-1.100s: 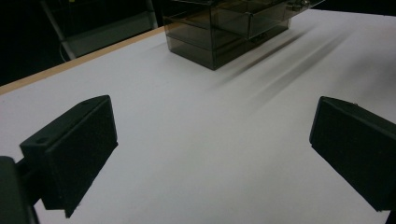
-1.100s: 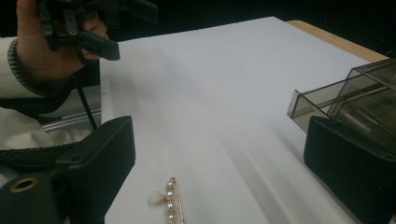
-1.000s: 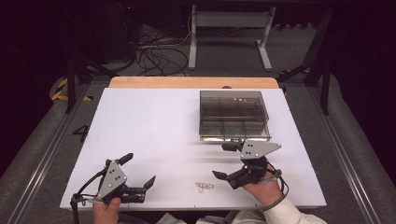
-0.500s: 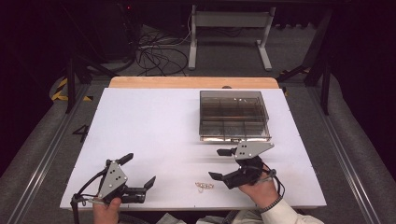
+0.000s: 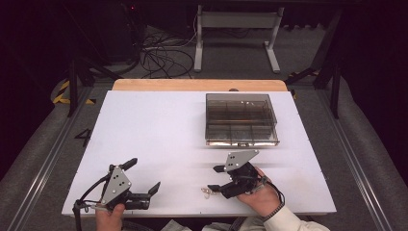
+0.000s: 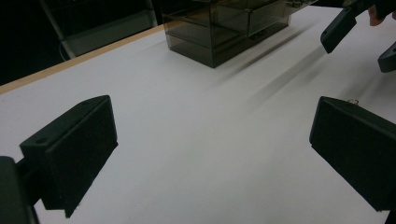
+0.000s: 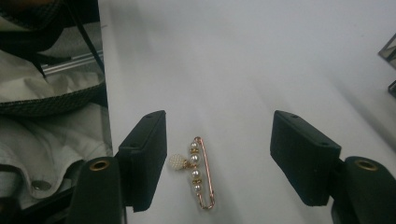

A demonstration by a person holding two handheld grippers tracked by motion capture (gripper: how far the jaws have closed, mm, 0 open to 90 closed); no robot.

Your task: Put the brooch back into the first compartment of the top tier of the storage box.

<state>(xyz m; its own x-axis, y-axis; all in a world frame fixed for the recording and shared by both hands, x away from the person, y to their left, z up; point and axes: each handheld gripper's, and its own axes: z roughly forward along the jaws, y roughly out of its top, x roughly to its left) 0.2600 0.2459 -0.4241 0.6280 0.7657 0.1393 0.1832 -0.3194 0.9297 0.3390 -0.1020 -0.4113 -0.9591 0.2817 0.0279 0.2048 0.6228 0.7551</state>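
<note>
Now your right gripper (image 5: 216,178) sits with fingers wide, straddling the pin (image 7: 201,172) near the surface's (image 5: 159,130) front edge. Your left gripper (image 5: 143,175) rests at the front left corner, fingers wide, holding nothing. Bare surface lies between them; the box (image 5: 240,119) stands well behind.

The high view is looking forward and down over the whole white desk (image 5: 159,125) from the person's side. The left gripper view is skimming low across it toward the smoky compartment box (image 6: 219,28), also in the high view. The right gripper view is peering closely down at the near edge.
</note>
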